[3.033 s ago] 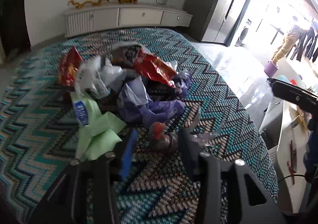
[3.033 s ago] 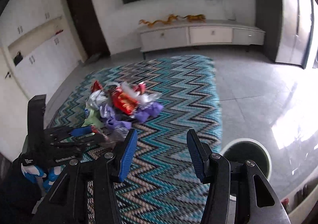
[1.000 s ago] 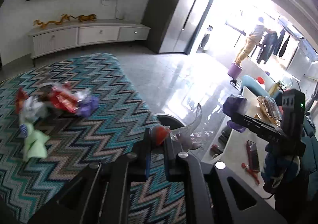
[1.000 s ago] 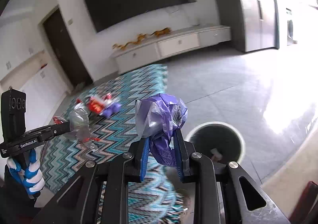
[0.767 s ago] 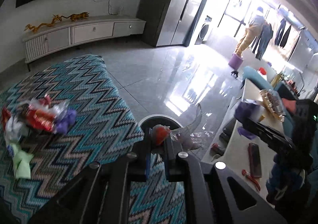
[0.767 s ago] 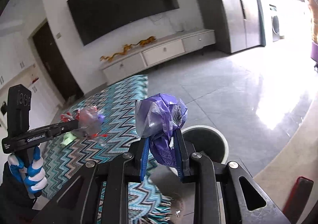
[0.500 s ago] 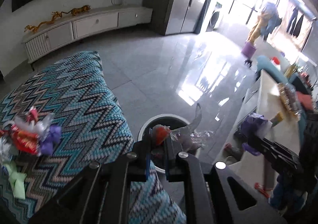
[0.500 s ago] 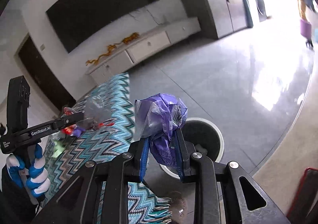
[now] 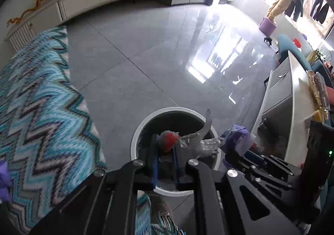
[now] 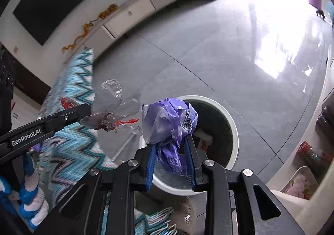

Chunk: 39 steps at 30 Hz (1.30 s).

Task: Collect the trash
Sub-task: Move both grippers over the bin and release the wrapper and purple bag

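My left gripper (image 9: 165, 151) pinched tight on crinkly clear wrapper (image 9: 196, 141), red bit inside. My right gripper (image 10: 171, 151) easing open, soft purple bag (image 10: 169, 122) between pads. Round white bin (image 10: 234, 130) at 12 o'clock, just under both.

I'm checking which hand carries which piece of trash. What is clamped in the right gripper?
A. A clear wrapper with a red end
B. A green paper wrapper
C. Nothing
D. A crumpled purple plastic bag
D: the crumpled purple plastic bag sits between the right gripper fingers above the white bin; the clear wrapper is in the left gripper.
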Motion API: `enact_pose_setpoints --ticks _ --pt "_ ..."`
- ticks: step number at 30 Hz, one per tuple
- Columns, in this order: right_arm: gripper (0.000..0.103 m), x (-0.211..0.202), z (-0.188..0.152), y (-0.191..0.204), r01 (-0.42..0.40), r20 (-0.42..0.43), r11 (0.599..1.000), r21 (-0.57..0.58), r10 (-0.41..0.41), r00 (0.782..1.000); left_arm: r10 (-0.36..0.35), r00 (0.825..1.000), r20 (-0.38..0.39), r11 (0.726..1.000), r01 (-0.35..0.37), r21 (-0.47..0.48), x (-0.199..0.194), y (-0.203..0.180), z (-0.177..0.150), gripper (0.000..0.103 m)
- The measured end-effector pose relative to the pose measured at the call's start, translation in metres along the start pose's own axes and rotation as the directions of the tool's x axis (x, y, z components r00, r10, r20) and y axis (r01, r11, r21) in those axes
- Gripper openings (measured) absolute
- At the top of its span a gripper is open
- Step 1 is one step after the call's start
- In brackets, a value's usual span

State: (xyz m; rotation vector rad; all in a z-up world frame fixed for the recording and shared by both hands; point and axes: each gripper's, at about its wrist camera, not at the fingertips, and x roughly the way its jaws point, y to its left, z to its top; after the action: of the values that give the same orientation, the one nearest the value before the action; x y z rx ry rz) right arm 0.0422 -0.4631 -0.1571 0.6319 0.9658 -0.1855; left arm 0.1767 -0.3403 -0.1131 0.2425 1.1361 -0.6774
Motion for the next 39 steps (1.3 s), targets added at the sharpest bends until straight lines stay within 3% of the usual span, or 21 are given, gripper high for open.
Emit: enact_pose_setpoints --ticks 4,7,9,11,18,26,31,33,38,39 --pt "0.032 0.022 0.002 -0.002 0.017 -0.032 1.000 0.012 -0.016 0.999 -0.016 0.999 -0.050 1.000 0.016 -0.017 0.023 0.000 0.007 0.011" --pt "0.042 0.031 0.001 -0.003 0.031 -0.046 0.999 0.016 -0.030 0.998 -0.021 0.997 -0.068 1.000 0.020 -0.011 0.033 -0.005 0.009 0.016" --pt "0.048 0.036 0.001 -0.007 0.043 -0.050 0.999 0.023 -0.042 0.998 -0.037 0.997 -0.075 0.999 0.036 -0.018 0.037 -0.005 0.011 0.037" --pt "0.048 0.035 -0.001 -0.008 0.055 -0.050 0.998 0.027 -0.054 0.997 -0.043 0.997 -0.066 0.999 0.042 -0.019 0.037 -0.004 0.012 0.043" --pt "0.048 0.012 -0.005 -0.003 0.066 -0.011 0.997 0.027 -0.066 0.998 -0.068 0.998 -0.016 0.998 0.069 0.002 0.013 -0.004 0.009 0.043" --pt "0.048 -0.047 -0.010 0.024 0.059 0.106 0.998 -0.009 -0.058 0.993 -0.080 0.990 0.116 0.997 0.080 0.006 -0.060 0.004 -0.001 0.043" --pt "0.050 -0.090 -0.016 0.054 0.059 0.195 0.997 -0.055 -0.048 0.980 -0.107 0.971 0.216 0.994 0.110 -0.003 -0.113 0.014 -0.014 0.043" --pt "0.051 -0.109 -0.020 0.069 0.065 0.229 0.994 -0.088 -0.043 0.972 -0.106 0.959 0.264 0.994 0.111 -0.007 -0.138 0.023 -0.023 0.050" --pt "0.054 -0.152 -0.032 0.103 0.065 0.299 0.985 -0.161 -0.015 0.954 -0.066 0.910 0.408 0.995 0.088 -0.036 -0.202 0.052 -0.053 0.053" --pt "0.054 -0.162 -0.034 0.111 0.062 0.313 0.982 -0.177 -0.004 0.950 -0.042 0.891 0.453 0.996 0.072 -0.049 -0.220 0.061 -0.063 0.053"
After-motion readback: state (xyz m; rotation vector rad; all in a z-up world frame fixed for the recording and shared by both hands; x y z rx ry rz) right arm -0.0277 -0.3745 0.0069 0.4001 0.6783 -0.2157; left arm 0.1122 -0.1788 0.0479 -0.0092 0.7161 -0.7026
